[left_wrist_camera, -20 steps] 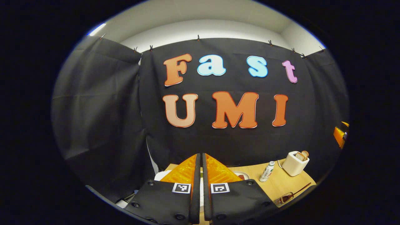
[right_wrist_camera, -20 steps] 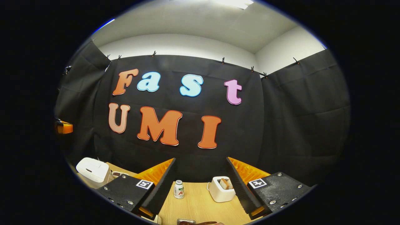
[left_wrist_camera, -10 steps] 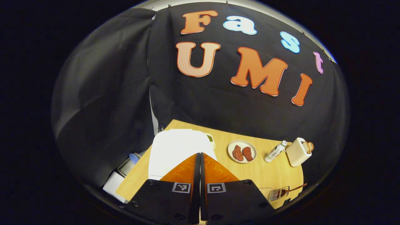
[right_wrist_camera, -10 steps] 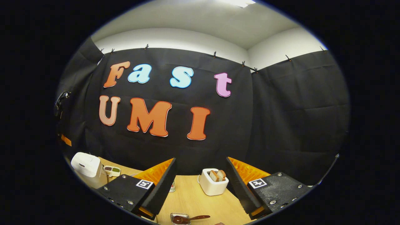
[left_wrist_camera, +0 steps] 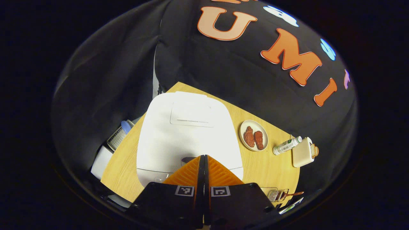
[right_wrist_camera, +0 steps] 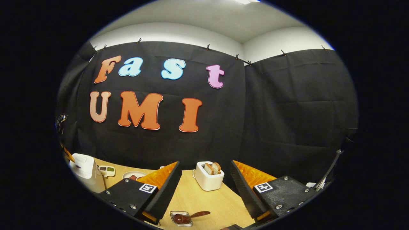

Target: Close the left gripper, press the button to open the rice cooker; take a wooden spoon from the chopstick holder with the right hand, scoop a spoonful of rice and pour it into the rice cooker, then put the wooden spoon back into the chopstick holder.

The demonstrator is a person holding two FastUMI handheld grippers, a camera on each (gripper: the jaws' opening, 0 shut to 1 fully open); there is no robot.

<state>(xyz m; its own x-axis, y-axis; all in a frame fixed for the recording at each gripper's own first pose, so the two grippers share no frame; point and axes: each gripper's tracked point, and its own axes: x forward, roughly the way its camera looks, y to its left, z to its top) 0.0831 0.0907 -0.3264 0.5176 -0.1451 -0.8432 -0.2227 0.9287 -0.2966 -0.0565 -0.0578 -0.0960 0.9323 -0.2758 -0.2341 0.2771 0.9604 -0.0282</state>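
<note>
The white rice cooker, lid down, sits at the table's left end, front toward the left gripper, which hovers above it, fingers pressed together. The wooden spoon lies in the chopstick holder near the front edge, handle pointing right. The right gripper is spread wide, holding nothing.

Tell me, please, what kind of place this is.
Probably a staged kitchen set in a recording booth, not a real home: a wooden table holds a closed white rice cooker and a toaster with bread, and black cloth hangs behind as walls.
</note>
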